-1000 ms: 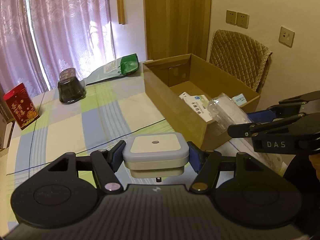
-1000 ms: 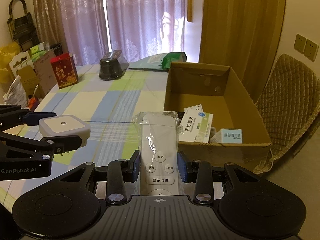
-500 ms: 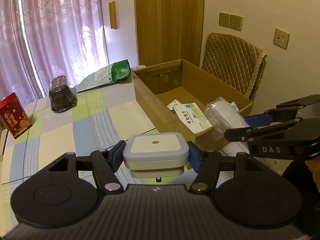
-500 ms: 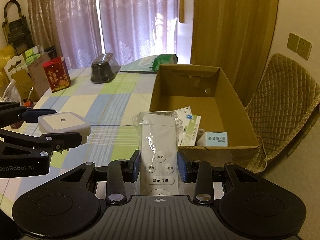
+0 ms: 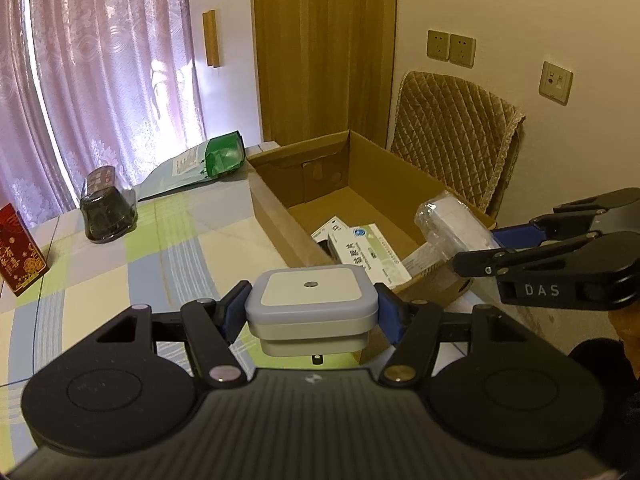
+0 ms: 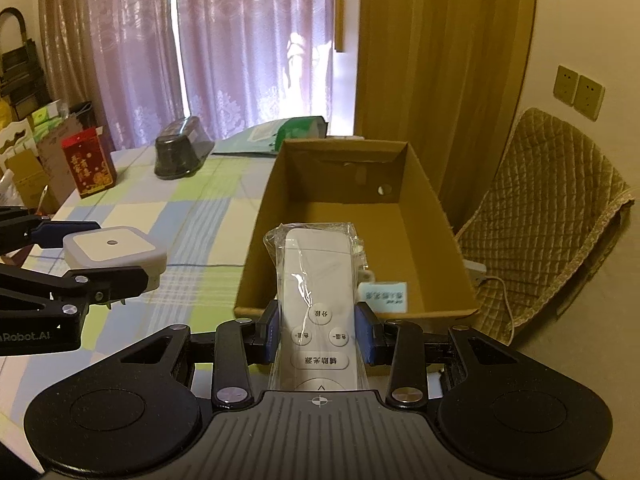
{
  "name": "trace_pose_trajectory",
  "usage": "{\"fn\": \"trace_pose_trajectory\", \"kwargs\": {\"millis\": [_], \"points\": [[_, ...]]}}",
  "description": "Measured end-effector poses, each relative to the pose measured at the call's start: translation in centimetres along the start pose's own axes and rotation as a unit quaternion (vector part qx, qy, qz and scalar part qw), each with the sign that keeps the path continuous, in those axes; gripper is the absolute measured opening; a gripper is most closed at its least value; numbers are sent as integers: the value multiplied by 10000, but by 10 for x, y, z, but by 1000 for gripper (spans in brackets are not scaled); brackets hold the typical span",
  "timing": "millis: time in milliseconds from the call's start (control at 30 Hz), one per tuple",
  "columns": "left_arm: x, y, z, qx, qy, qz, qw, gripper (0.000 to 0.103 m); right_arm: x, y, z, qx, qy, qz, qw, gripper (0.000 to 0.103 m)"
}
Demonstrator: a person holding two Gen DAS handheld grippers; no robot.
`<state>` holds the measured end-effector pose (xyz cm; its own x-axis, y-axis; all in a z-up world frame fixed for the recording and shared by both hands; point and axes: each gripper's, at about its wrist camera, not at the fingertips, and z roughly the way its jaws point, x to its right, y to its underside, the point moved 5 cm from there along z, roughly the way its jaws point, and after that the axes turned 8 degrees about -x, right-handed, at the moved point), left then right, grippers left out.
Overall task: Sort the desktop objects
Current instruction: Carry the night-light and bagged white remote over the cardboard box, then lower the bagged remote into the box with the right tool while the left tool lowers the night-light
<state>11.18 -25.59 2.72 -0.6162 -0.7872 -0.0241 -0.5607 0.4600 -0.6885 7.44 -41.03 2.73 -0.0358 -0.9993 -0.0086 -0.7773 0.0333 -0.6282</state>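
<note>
Between my left gripper's [image 5: 312, 312] blue pads [image 5: 234, 312] sits the white square night light [image 5: 312, 300], pinched on both sides, flat face up, held in the air just short of the cardboard box [image 5: 276, 216], off its near left corner. My right gripper [image 6: 318, 332] is clamped on the white remote [image 6: 316, 304], still in its clear plastic sleeve, buttons up, pads [image 6: 270, 330] pressed on its lower half. Remote's far end pokes out over the box's near wall; from the left wrist view it hangs above the box's near right corner.

Inside the box: a white medicine carton [image 5: 368, 256] with green print lying flat at the near end, and a small pale-blue labelled box [image 6: 382, 296] against the near wall. Far half of the box floor is bare.

Left of the box, on the checked tablecloth [image 5: 120, 280]: a black container [image 5: 106, 216], a red gift box [image 5: 20, 256] further left, a green-and-white pouch [image 5: 192, 168] behind the box's far left corner. Right of the box, a quilted chair [image 6: 548, 208].
</note>
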Motion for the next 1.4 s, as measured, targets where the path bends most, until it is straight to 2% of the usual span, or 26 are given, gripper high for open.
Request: {"fn": "trace_pose_trajectory", "kwargs": {"millis": [333,600,933,1400], "points": [[15,-21,13,71,99,107,9999,60,30,-13,2,65,134,112,9998,37],[21,-27,27,39,133,145,9998,60,48,-15,19,-56,145,178,9997,37],[25,-38,45,20,178,188,9997,60,59,-23,52,-219,70,239,9994,37],[27,-53,65,43,240,209,9995,60,67,-39,78,-164,32,254,9995,37]]}}
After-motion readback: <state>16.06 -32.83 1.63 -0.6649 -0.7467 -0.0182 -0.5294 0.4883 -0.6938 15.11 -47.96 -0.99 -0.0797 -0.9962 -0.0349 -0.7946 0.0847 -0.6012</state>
